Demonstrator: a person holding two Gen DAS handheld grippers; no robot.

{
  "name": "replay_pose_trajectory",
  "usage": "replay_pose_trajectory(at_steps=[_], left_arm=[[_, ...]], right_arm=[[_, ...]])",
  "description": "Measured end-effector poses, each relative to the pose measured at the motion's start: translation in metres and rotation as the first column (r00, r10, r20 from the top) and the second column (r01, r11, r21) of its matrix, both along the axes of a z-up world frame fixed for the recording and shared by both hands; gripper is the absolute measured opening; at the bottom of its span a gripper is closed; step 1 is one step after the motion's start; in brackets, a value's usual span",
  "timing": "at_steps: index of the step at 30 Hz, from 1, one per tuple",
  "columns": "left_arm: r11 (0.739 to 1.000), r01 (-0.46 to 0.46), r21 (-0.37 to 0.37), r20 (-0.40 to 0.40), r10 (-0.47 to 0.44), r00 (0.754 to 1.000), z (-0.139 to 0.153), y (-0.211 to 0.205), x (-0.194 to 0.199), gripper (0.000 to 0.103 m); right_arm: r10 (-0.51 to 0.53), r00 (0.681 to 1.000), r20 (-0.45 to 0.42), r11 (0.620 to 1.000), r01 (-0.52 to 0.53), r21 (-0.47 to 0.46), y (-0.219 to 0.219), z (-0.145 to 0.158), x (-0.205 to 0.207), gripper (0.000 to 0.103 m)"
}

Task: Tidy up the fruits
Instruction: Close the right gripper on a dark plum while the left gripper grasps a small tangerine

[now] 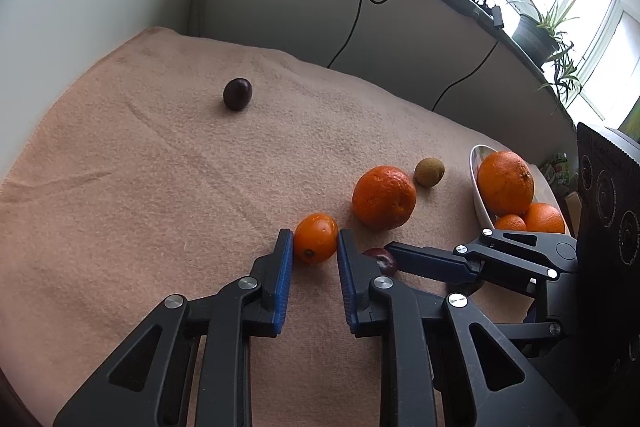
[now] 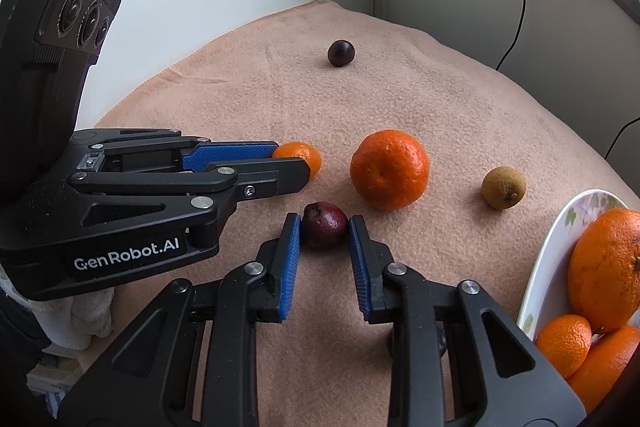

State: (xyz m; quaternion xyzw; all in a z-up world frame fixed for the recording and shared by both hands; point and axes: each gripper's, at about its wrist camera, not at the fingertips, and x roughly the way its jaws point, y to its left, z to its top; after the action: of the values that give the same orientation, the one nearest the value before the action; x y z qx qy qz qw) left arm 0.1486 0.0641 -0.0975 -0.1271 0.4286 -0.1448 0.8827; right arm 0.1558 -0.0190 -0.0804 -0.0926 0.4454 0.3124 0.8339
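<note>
Orange and egg-shaped, a kumquat (image 1: 316, 238) sits between the blue pads (image 1: 285, 279) of the left gripper (image 1: 315, 241) in the left wrist view; the pads flank it closely, the left one touching, the right just beside it, so a firm grip cannot be told. Its long axis runs roughly along the fingers, stem end toward the camera. Ahead and right of the fingers lies a mandarin (image 1: 384, 197), then a brown longan (image 1: 429, 171), then a white bowl (image 1: 478, 183) of oranges. Far ahead to the left rests a dark plum (image 1: 237, 93). All lie on a peach towel (image 1: 160, 187). This view alone shows the window plants (image 1: 556, 43).

From the right wrist, the right gripper (image 2: 325, 227) has its pads on either side of a reddish plum (image 2: 324, 230), both pads at its skin. Its stem end tilts up and left. Only here can "GenRobot.AI" be read, on the left gripper's body (image 2: 124, 251), whose fingers reach the kumquat (image 2: 302, 157) ahead and left. The bowl (image 2: 548, 267) is off to the right of the fingers.
</note>
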Motion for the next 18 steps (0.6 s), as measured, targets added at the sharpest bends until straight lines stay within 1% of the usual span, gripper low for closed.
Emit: replay_pose_trajectory(at_steps=[6, 12, 18], left_arm=[[1.000, -0.016, 0.000, 0.013, 0.016, 1.000, 0.003, 0.002, -0.005, 0.020], [0.999, -0.031, 0.007, 0.036, 0.031, 0.999, 0.010, 0.001, -0.014, 0.020], [0.999, -0.029, 0.028, 0.068, 0.027, 0.997, 0.019, -0.009, -0.023, 0.020]], right_arm=[[-0.004, 1.000, 0.011, 1.000, 0.004, 0.003, -0.003, 0.004, -0.004, 0.026], [-0.027, 0.999, 0.027, 0.999, 0.027, 0.017, -0.014, 0.013, -0.010, 0.026], [-0.053, 0.997, 0.050, 0.998, 0.051, 0.029, -0.029, 0.023, -0.017, 0.026]])
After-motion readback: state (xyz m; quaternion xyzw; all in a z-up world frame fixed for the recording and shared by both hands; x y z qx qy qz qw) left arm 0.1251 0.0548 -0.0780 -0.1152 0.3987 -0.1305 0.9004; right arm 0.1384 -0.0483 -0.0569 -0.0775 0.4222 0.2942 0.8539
